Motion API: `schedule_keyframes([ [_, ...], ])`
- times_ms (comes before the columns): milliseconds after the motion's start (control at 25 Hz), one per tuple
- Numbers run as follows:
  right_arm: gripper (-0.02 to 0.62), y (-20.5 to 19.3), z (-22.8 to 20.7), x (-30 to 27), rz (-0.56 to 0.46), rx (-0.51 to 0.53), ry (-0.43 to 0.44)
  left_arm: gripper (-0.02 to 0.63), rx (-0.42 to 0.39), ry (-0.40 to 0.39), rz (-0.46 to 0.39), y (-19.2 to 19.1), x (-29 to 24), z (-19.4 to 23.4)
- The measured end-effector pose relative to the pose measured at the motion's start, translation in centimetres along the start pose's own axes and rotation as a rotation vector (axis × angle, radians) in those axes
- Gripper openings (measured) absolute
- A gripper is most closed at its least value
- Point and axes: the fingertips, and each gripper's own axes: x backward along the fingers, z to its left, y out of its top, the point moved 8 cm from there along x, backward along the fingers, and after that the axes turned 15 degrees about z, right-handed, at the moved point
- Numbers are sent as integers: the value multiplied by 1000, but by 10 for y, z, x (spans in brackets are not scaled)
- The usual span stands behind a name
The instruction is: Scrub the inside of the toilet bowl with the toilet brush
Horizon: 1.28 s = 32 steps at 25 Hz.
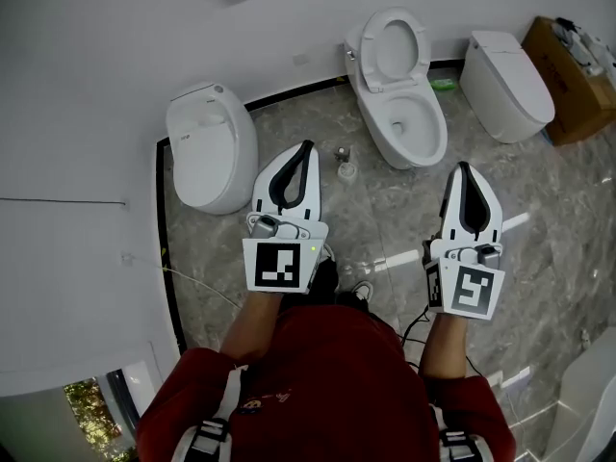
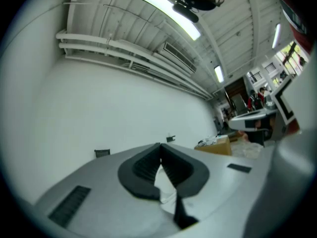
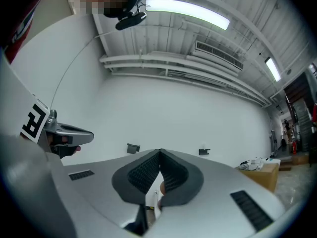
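Nothing is being gripped: left gripper [image 1: 307, 146] is being held clenched and empty, right gripper [image 1: 465, 167] likewise, both roughly level. The toilet brush [image 1: 345, 166] is being kept in its holder on the floor [image 1: 385, 221], near the floor's far edge, just left of the open toilet bowl [image 1: 409, 125]. Pickup is being judged as the step in hand. Jaws should be opened first, and the handle taken high and upright so the holder isn't dragged. The left gripper looks nearer.
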Motion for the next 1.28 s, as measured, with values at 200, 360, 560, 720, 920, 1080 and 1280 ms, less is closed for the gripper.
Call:
schedule_keyframes([
  [200, -2, -19, 2, -39, 65, 28, 29, 0, 4, -1, 17, -14, -31, 11],
  [360, -2, -34, 15, -90, 112, 53, 65, 0, 28, 4, 35, -33, -73, 36],
  [560, -2, -64, 32, -193, 217, 88, 121, 0, 16, -39, 82, -68, -157, 76],
  [720, -2, -95, 67, -287, 353, 141, 195, 0, 102, -54, 165, -109, -221, 130],
  [920, -2, -164, 112, -375, 517, 182, 303, 0, 165, -46, 209, -176, -285, 185],
  [1080, 0, -233, 142, -426, 656, 208, 350, 0, 117, -58, 123, -227, -327, 212],
  [1280, 6, -346, 165, -477, 861, 303, 454, 0, 168, -62, 156, -314, -371, 213],
])
